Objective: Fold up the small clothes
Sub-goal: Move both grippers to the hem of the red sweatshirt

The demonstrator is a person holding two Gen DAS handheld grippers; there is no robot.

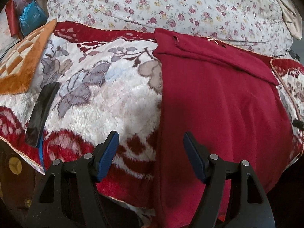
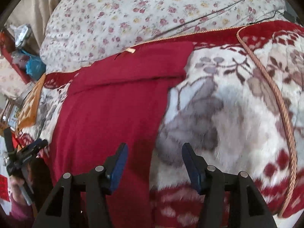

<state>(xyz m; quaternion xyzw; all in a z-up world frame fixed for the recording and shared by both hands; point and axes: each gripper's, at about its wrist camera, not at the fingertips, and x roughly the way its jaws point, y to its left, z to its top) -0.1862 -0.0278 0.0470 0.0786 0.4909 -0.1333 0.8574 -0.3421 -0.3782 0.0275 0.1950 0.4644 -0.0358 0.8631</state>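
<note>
Blue-padded fingers of the left gripper stand nearest in the left wrist view, spread wide apart and holding nothing; the left pad hangs over the plush blanket, the right pad over the dark red garment, and the garment's left edge runs up between them. Whether either pad touches the cloth cannot be told.

From the right wrist view, the right gripper is likewise parted and empty, its left pad above the dark red garment and its right pad above the blanket's grey and white flower pattern; the garment's right edge passes between the fingers. At the far left of this view the left gripper shows small, with the person's hand on its handle.

Farther out, the garment lies flat and lengthwise on the blanket, its far end folded over into a band with a small pale label at the fold. A twisted orange cord edges the blanket on the right. An orange checked cushion lies on the blanket's far left corner. Beyond everything lies a white quilt with small red flowers.
</note>
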